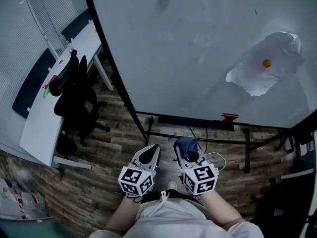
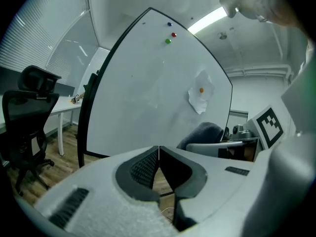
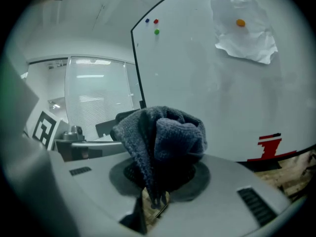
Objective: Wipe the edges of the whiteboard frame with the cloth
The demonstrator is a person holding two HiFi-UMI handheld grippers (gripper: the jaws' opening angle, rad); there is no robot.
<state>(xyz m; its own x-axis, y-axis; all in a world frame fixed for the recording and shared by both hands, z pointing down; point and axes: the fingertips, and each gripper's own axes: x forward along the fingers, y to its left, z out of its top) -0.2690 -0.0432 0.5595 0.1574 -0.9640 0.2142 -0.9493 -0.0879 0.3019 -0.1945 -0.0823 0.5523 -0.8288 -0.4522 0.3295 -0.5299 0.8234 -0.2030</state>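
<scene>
Far left: one white desk (image 1: 44,118), with one black office chair (image 1: 74,95) pushed up beside it. Next along, one whiteboard (image 1: 198,43) standing on a wooden floor (image 1: 99,182), rimmed by a black frame (image 1: 110,58). Four magnets counted on the board: one blue magnet (image 2: 169,24), one red magnet (image 2: 173,34) and one green magnet (image 2: 168,41) clustered near the top, plus one orange magnet (image 1: 267,63) pinning one crumpled sheet of paper (image 1: 257,78). Low on the board, a red mark (image 3: 269,144), too blocky to read. Down in front, left gripper (image 2: 158,149) clenched on nothing, jaws meeting, apart from the frame. Just right of it, right gripper (image 3: 158,179) clamped on one bunched dark grey-blue cloth (image 3: 163,135), held clear of board and frame. One black-and-white square-marker cube on each gripper, two in all.
</scene>
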